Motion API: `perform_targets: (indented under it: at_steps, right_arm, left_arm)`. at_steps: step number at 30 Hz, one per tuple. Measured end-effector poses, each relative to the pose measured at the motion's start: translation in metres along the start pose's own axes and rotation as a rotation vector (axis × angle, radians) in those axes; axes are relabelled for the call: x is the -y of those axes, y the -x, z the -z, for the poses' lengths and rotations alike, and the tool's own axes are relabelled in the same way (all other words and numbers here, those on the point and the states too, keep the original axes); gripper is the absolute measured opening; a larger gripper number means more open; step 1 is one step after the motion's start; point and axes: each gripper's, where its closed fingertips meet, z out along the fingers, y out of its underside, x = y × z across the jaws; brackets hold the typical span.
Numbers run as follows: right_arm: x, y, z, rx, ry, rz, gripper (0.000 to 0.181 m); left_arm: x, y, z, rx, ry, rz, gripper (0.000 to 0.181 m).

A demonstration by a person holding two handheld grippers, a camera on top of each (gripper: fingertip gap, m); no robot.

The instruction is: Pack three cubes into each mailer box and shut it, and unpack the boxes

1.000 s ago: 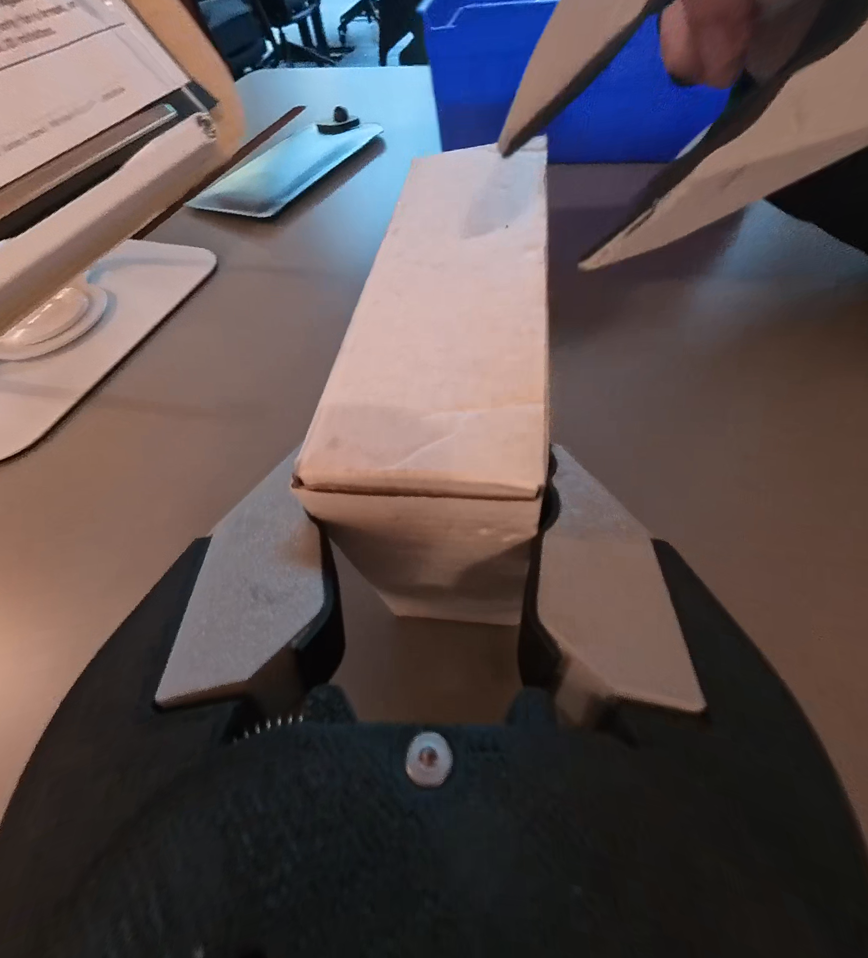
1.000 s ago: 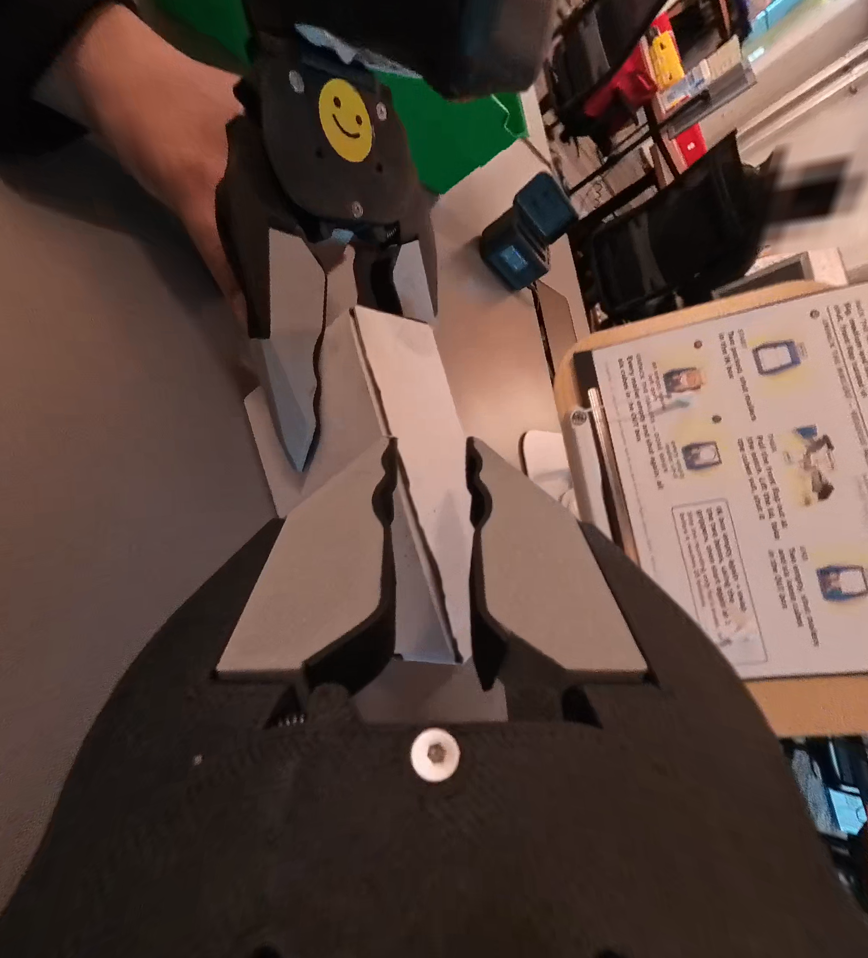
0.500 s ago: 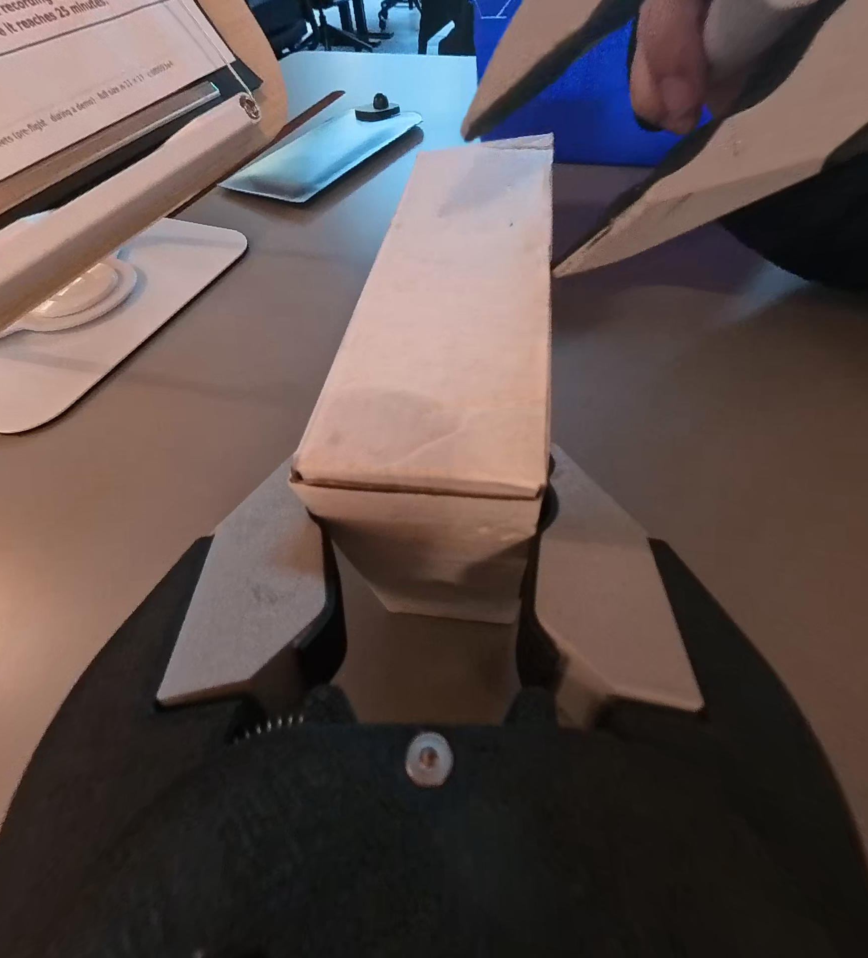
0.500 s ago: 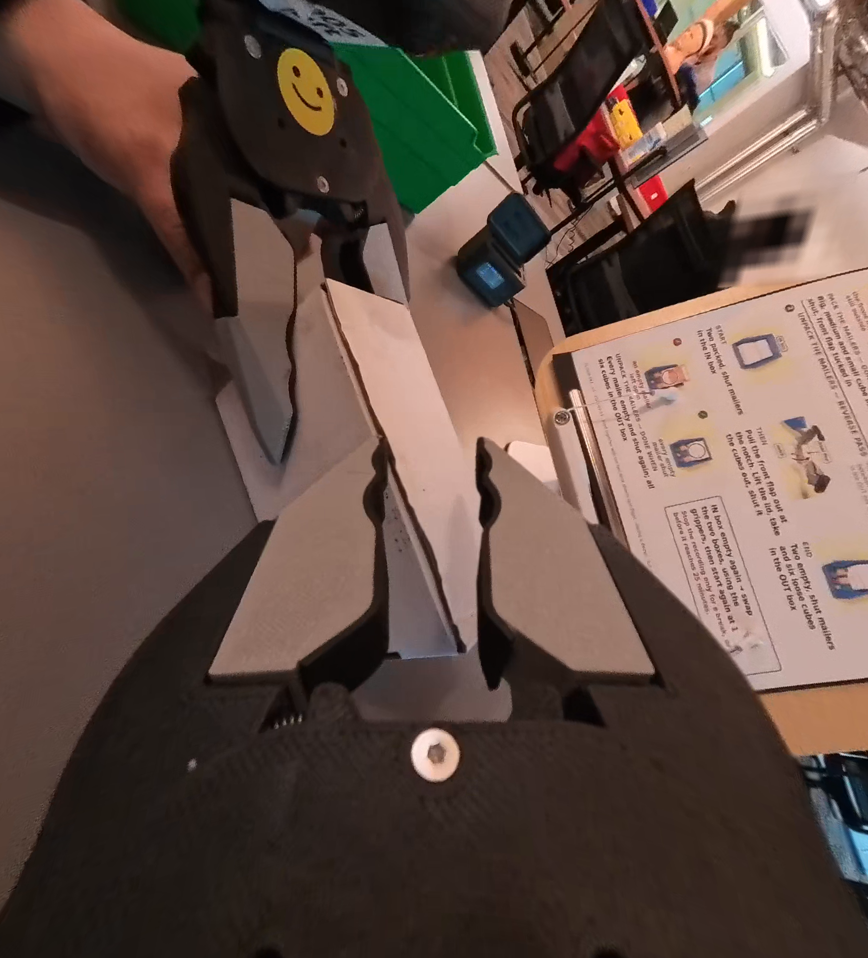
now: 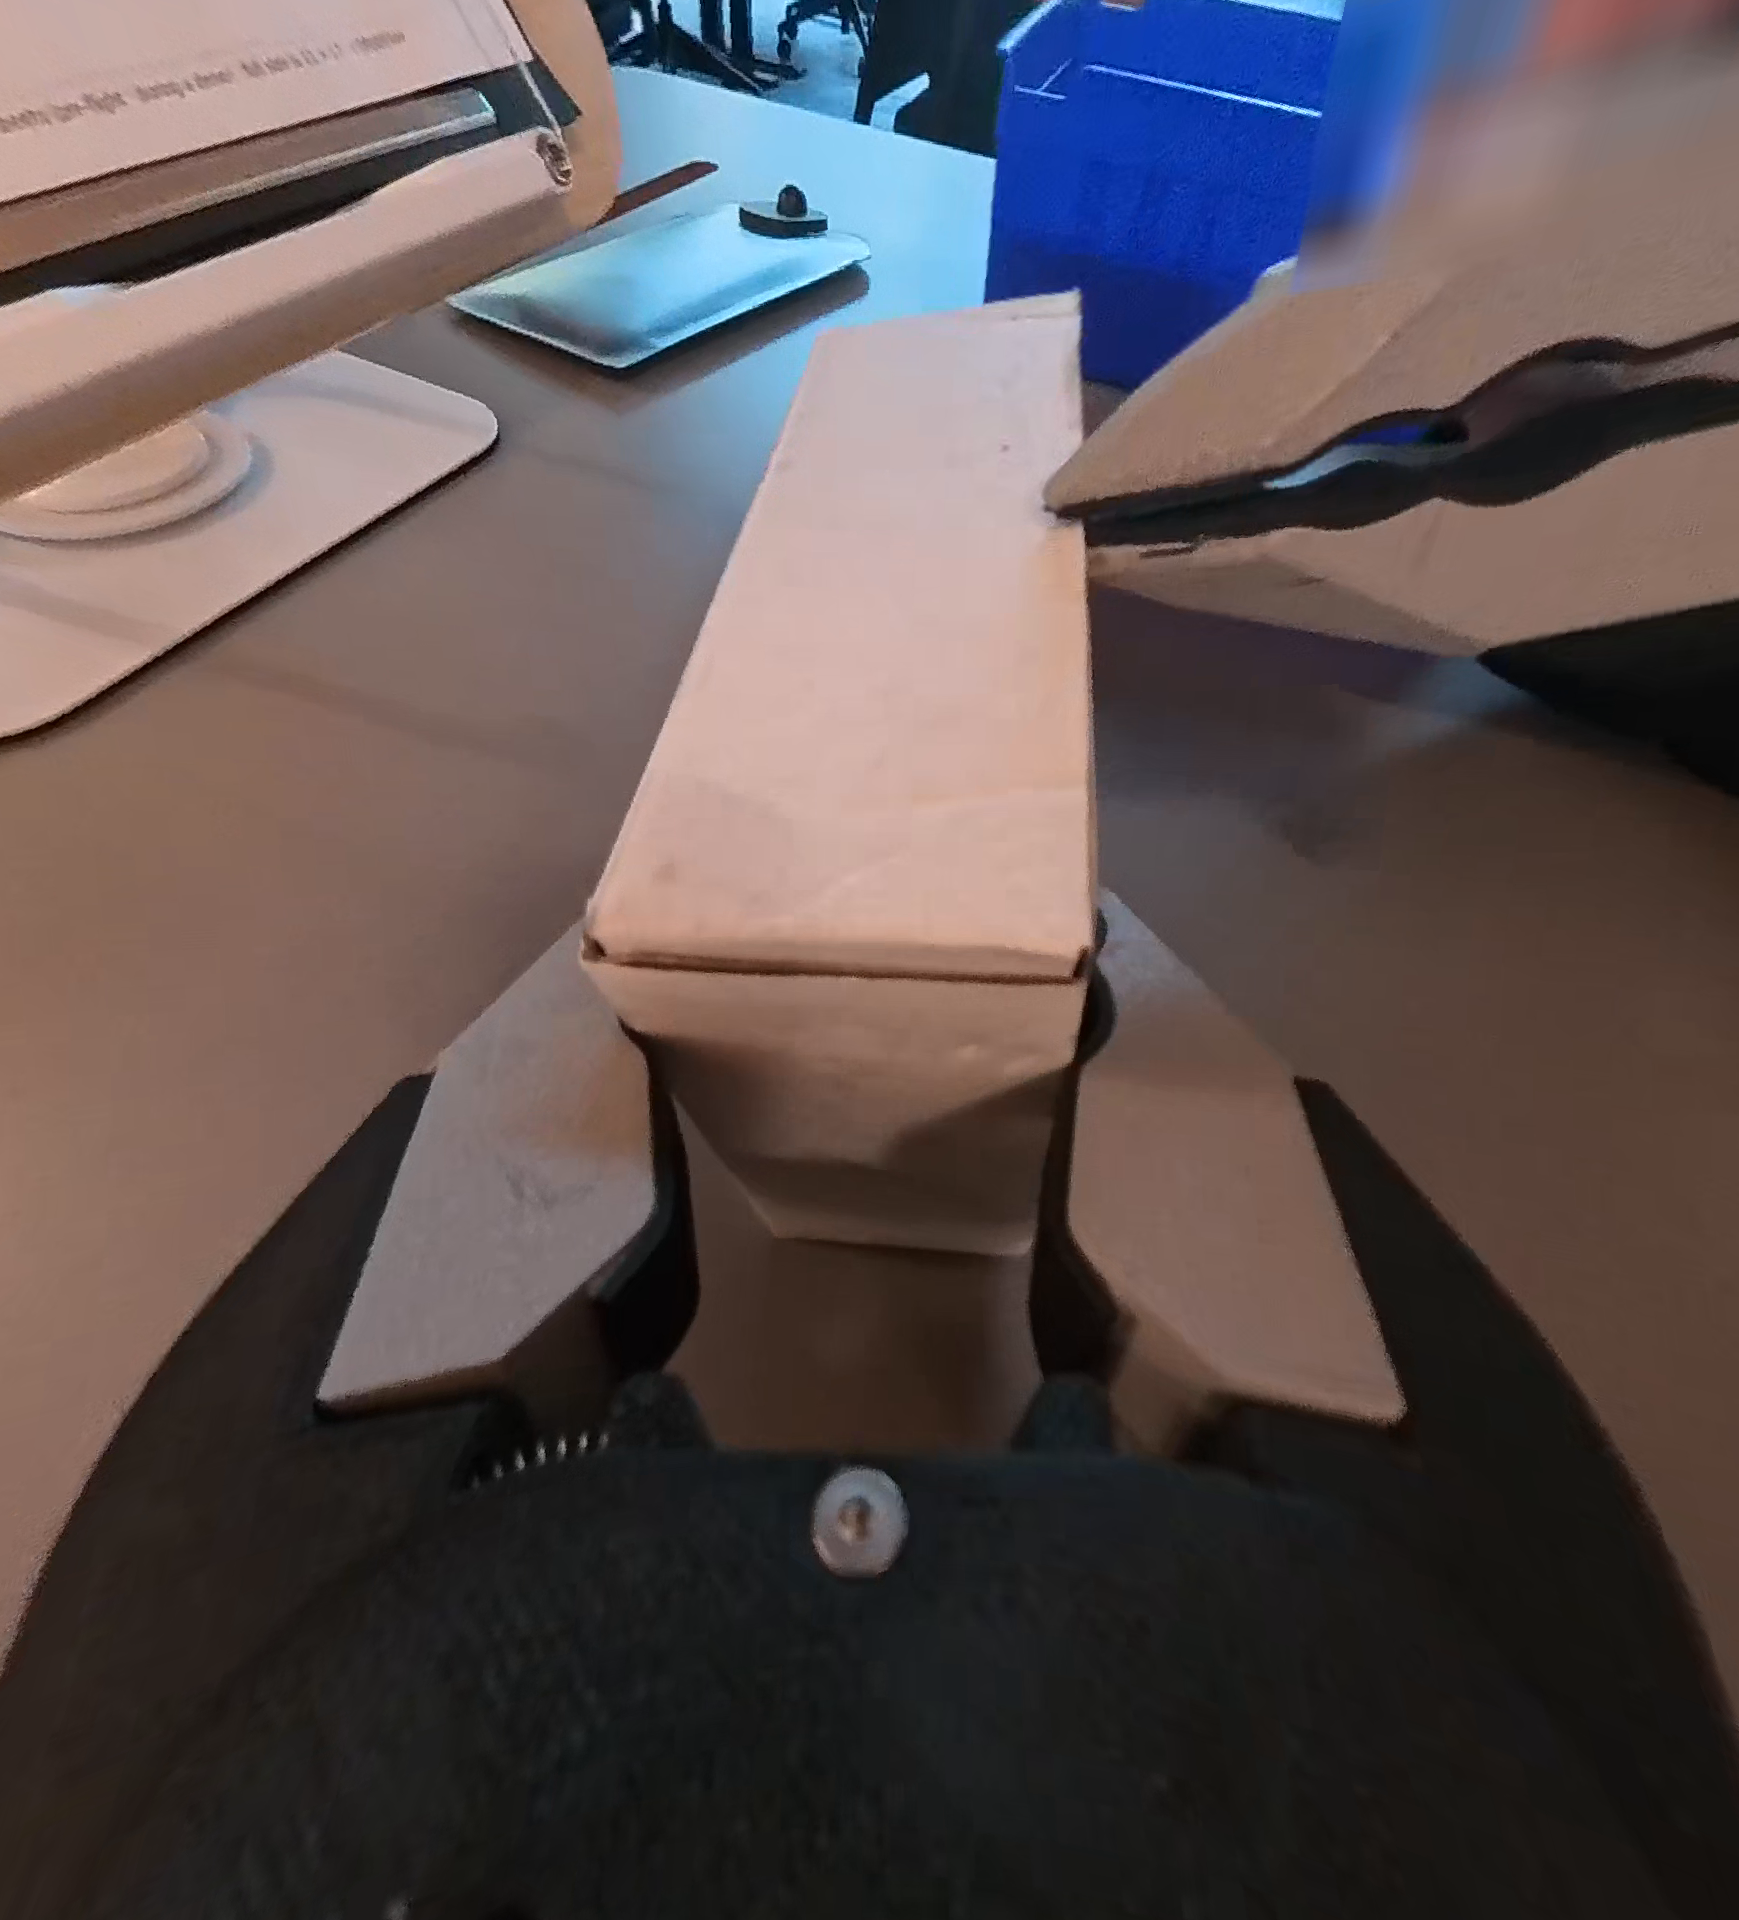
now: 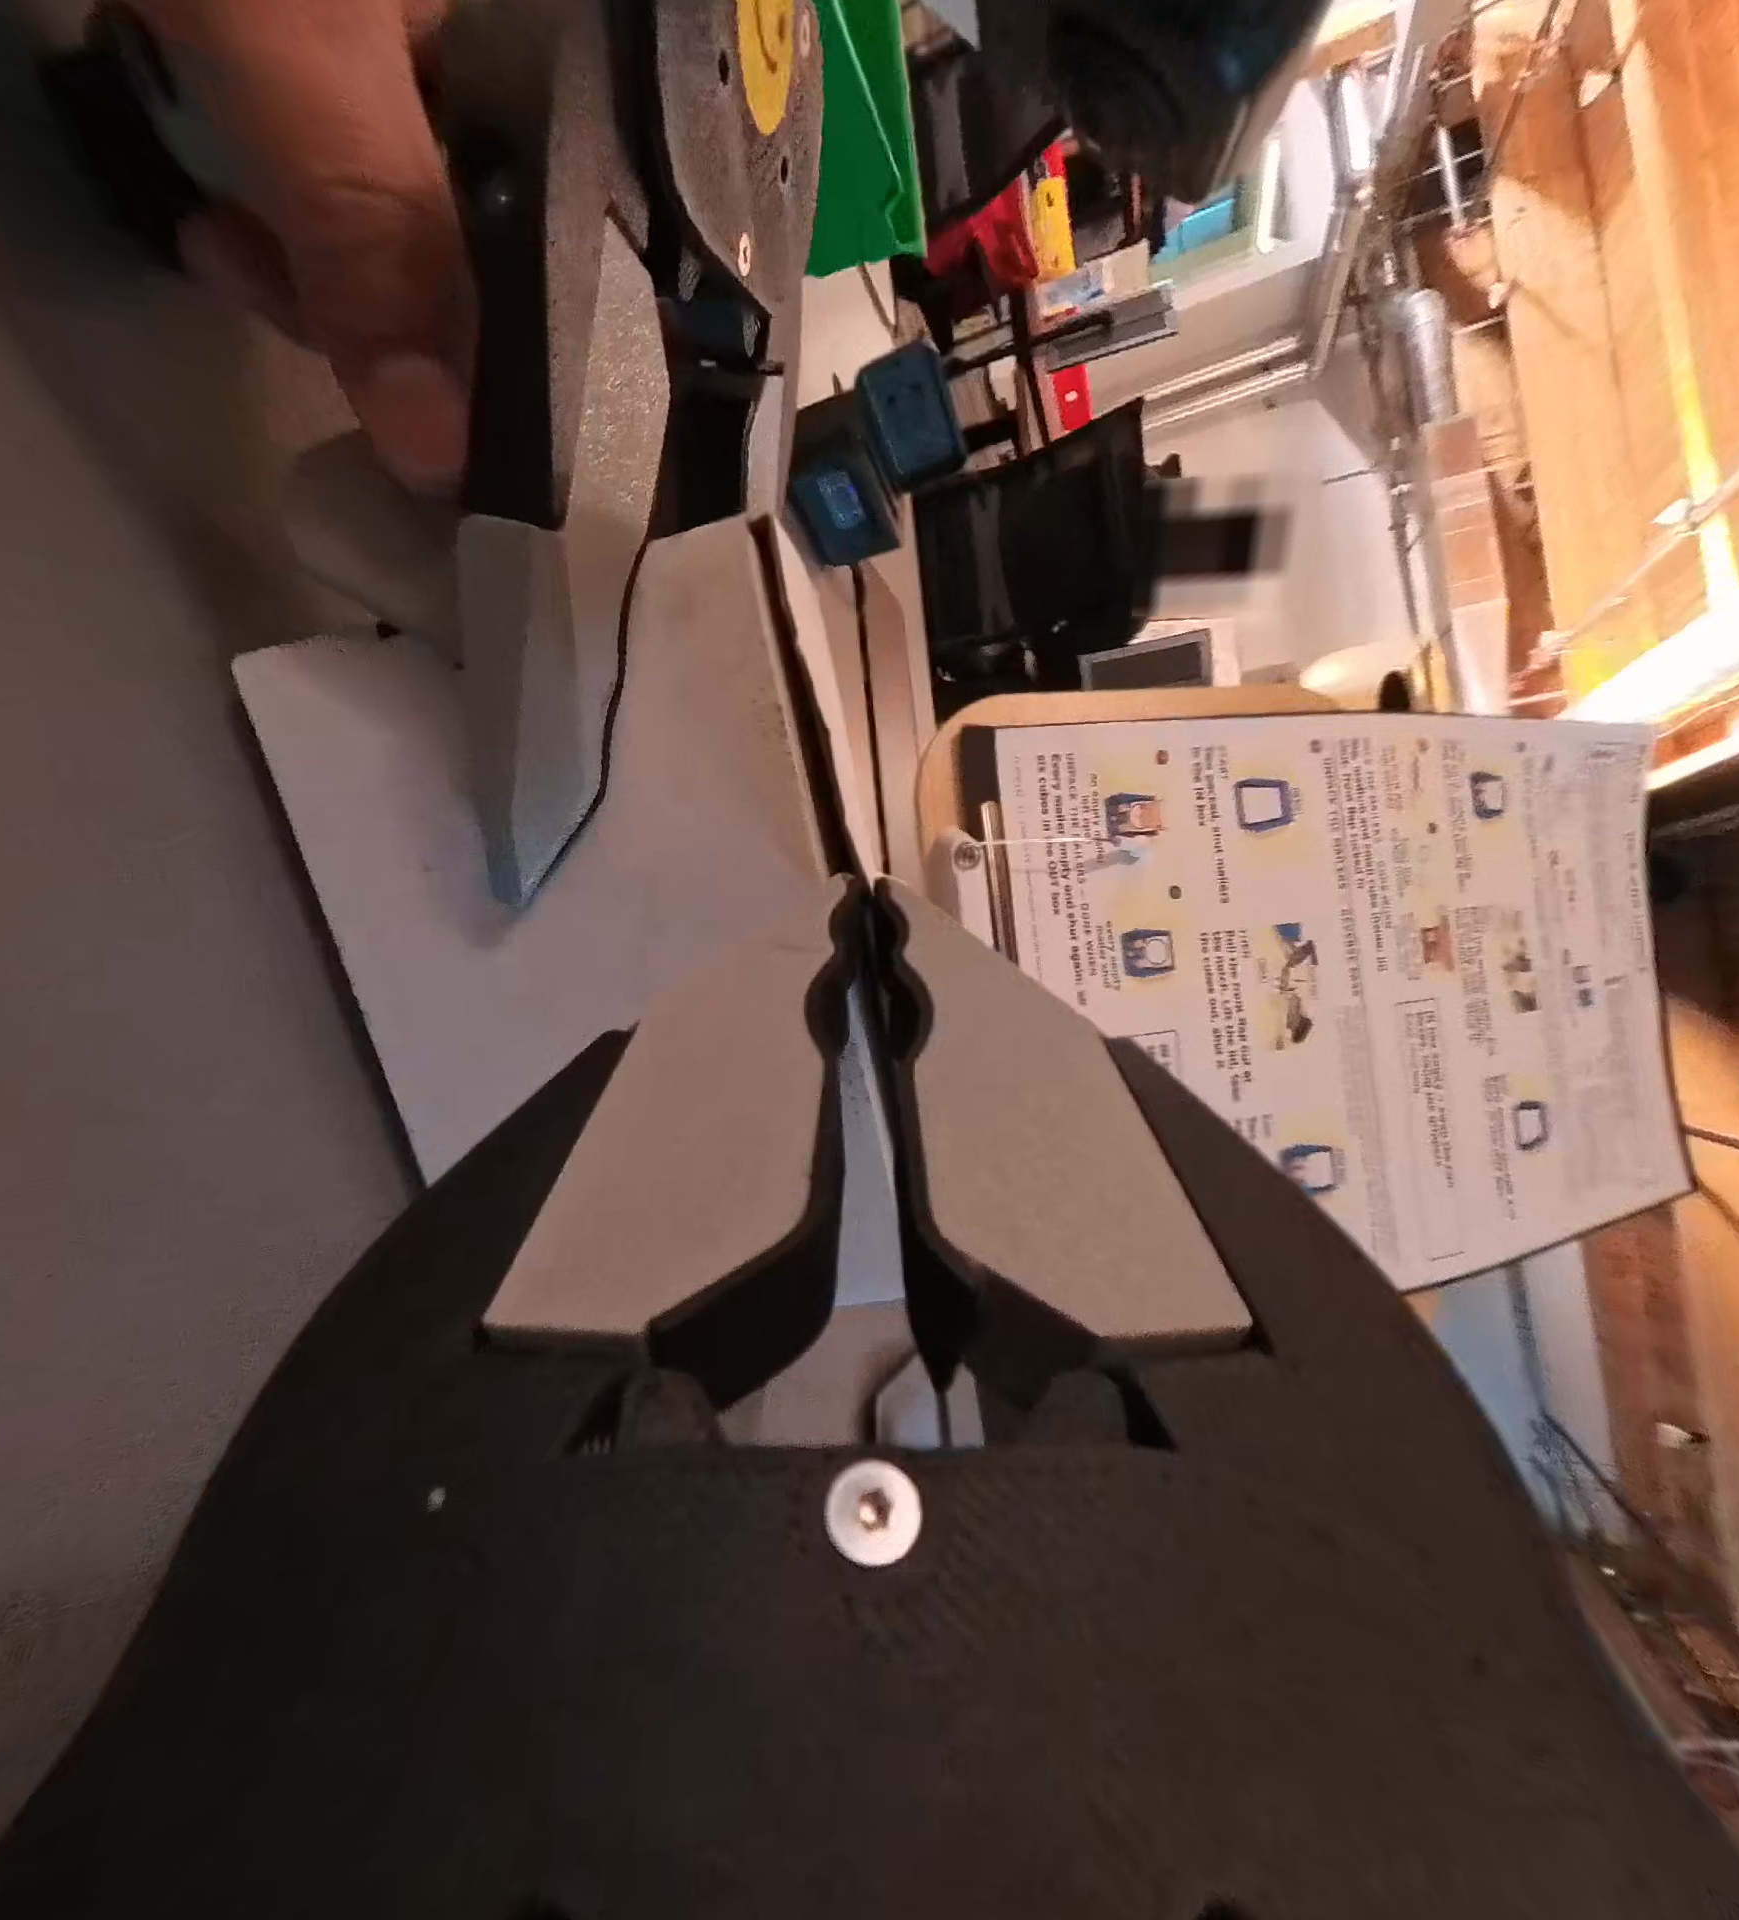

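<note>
A brown cardboard mailer box [image 5: 896,644] lies lengthwise on the dark table, lid closed in the left wrist view. My left gripper [image 5: 844,935] is shut on the box's near end, one finger on each long side. My right gripper [image 5: 1062,509] comes in from the right, its jaws pressed together at the box's right top edge. In the right wrist view my right gripper [image 6: 865,894] is shut on a thin cardboard flap edge [image 6: 803,727] of the box [image 6: 699,831]. My left gripper's finger [image 6: 522,769] rests on the box there, held by a hand [image 6: 345,260]. No cubes are in view.
A white document stand [image 5: 169,582] with an instruction sheet [image 6: 1364,987] stands at the left. A silver pad [image 5: 657,291] and a blue bin [image 5: 1156,156] lie behind the box. A green bin [image 6: 860,156] and blue devices [image 6: 844,499] lie beyond the left gripper. The gap from one gripper's tips to the other's is roughly 7 centimeters.
My right gripper has dropped down to the box's right edge and its jaws have closed from partly open onto the flap. My left gripper keeps its hold on the box.
</note>
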Motion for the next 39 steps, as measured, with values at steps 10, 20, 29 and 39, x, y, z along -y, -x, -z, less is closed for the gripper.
perform_targets:
  at_steps: [10,20,29,39]
  right_arm:
    - [0.003,-0.003,0.003,0.003,-0.024,-0.025,0.000]
    - [0.003,-0.012,0.000,-0.045,-0.019,-0.064,0.000]
    - [0.004,-0.045,0.007,-0.210,-0.054,-0.152,0.003]
    - [-0.022,-0.040,-0.002,-0.152,0.016,-0.187,0.000]
  left_arm:
    - [0.002,-0.005,0.003,0.000,-0.005,-0.054,0.078]
    - [-0.001,-0.002,0.001,0.035,0.021,-0.132,0.077]
    - [-0.003,-0.018,-0.002,0.047,0.051,-0.365,0.078]
    - [-0.001,-0.048,-0.005,-0.033,0.005,-0.531,0.077]
